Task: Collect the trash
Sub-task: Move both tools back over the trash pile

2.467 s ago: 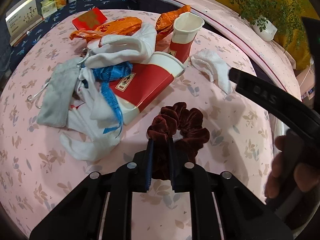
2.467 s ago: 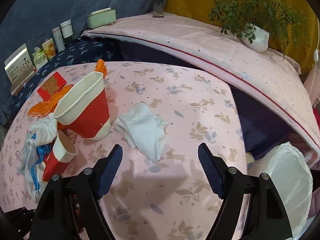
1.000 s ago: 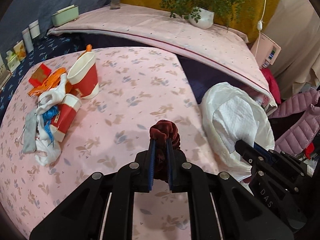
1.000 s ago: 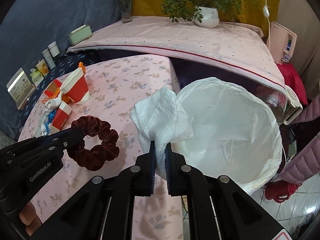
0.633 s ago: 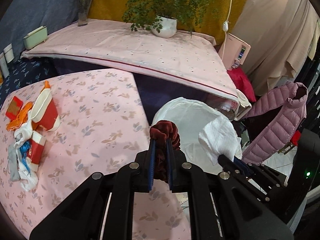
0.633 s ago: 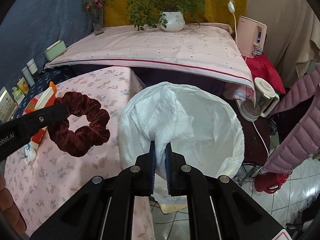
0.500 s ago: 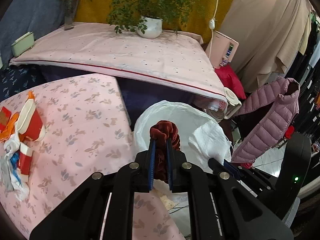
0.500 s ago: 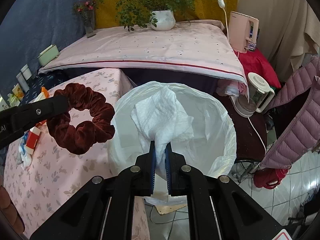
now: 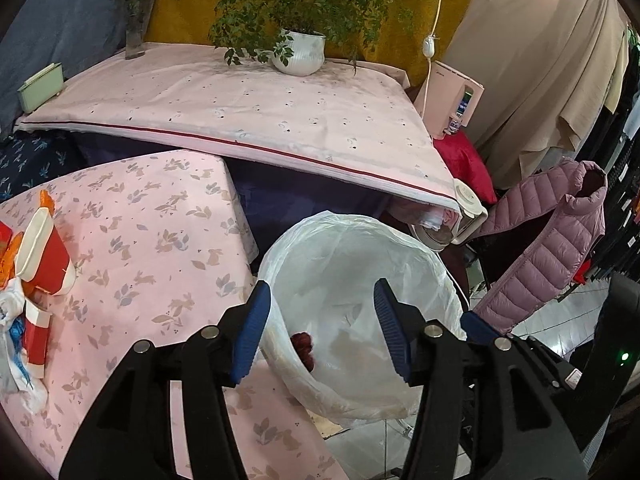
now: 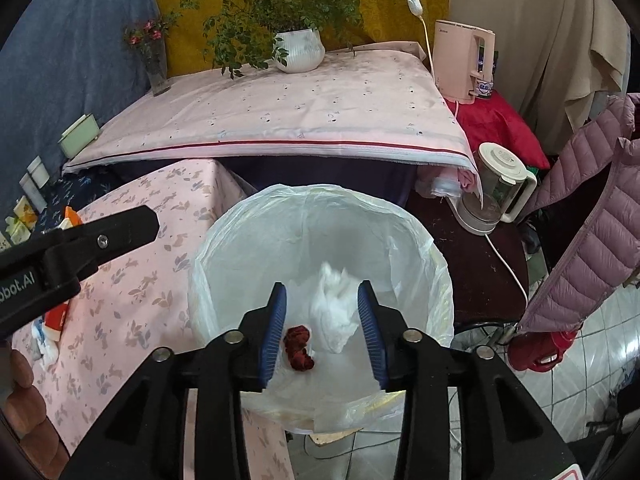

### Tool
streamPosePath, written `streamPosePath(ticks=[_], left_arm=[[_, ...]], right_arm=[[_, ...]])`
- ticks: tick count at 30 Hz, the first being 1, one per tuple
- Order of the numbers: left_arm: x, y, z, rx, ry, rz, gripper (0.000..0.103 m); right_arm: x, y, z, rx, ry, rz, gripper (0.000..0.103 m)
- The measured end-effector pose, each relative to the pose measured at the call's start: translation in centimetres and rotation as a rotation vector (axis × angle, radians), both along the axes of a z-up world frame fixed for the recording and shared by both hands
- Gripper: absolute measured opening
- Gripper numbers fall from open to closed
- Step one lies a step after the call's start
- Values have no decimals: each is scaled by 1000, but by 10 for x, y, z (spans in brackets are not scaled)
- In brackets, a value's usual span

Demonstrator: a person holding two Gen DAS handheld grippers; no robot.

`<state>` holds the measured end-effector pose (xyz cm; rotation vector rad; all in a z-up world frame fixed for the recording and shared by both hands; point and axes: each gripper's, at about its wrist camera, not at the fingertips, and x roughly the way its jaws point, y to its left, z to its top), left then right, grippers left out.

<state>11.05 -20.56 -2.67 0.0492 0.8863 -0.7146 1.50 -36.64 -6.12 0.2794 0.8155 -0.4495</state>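
Observation:
A white-lined trash bin (image 10: 404,216) stands beside the pink floral table. The dark red scrunchie (image 10: 298,342) lies at its bottom, and the white tissue (image 10: 334,312) is in the bin just below my right gripper. My right gripper (image 10: 322,330) is open and empty above the bin. My left gripper (image 9: 322,330) is open and empty over the bin's rim (image 9: 344,218); the scrunchie (image 9: 302,346) shows inside. More trash remains on the table: red-and-white paper cups (image 9: 44,256), orange wrappers and white wrappers (image 9: 16,364).
The pink floral table (image 9: 160,216) is left of the bin. Behind it a higher pink-covered surface (image 10: 300,116) holds a potted plant (image 10: 298,50). A blender jug (image 10: 494,188), a water dispenser (image 10: 462,62) and a purple puffer jacket (image 10: 592,216) are to the right.
Both grippers opened over the bin. The scrunchie dropped from the left one and the tissue from the right one into the bin.

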Motion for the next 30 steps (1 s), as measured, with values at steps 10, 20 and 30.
streamPosePath(ticks=[10, 20, 30], left_arm=[[2, 38, 0, 21, -33, 102, 60], [11, 105, -6, 45, -20, 256, 68], [22, 208, -24, 72, 31, 447, 78]], right_arm=[[1, 21, 14, 1, -29, 32, 48], [13, 76, 22, -3, -40, 136, 55], [34, 151, 18, 14, -26, 275, 59]])
